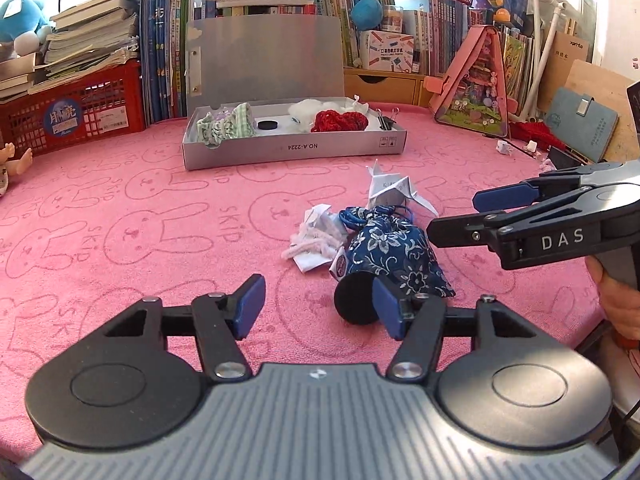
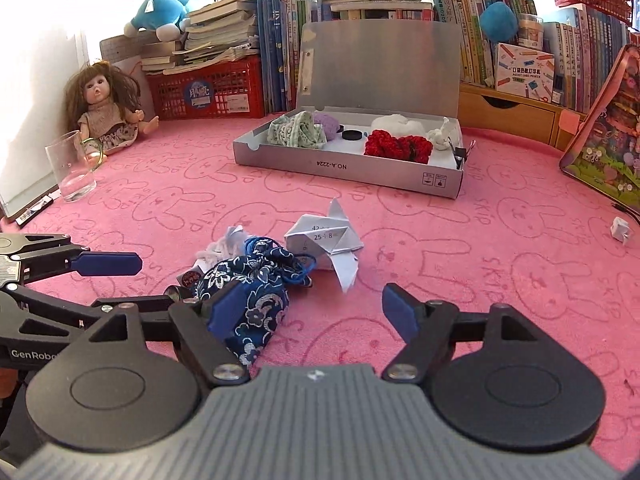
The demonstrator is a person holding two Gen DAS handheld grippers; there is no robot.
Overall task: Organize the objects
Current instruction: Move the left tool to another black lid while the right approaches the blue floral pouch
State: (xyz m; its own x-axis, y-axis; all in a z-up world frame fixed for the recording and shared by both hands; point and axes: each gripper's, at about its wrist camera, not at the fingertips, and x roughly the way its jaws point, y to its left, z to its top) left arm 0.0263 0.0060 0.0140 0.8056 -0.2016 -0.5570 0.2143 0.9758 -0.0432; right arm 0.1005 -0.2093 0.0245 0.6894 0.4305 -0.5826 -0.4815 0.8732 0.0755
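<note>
A small pile lies on the pink rabbit-print cloth: a blue floral pouch [image 1: 392,248] [image 2: 248,292], a folded paper figure [image 1: 394,192] [image 2: 324,240], blue hair ties [image 1: 352,216], pale fuzzy scraps [image 1: 316,240] and a black round disc [image 1: 356,300]. My left gripper [image 1: 318,308] is open just short of the pile, its right finger beside the disc. My right gripper [image 2: 314,312] [image 1: 468,214] is open on the pile's right, its left finger against the pouch. Behind stands an open grey box [image 1: 296,148] [image 2: 344,168] holding green cloth, a black disc, red yarn, white fluff and clips.
A glass [image 2: 74,172] and a doll [image 2: 108,108] sit at the far left by the wall. A red basket [image 1: 76,116] of books, rows of books and plush toys line the back. A pink house-shaped case [image 1: 476,88] stands right, a small paper scrap [image 2: 621,230] near it.
</note>
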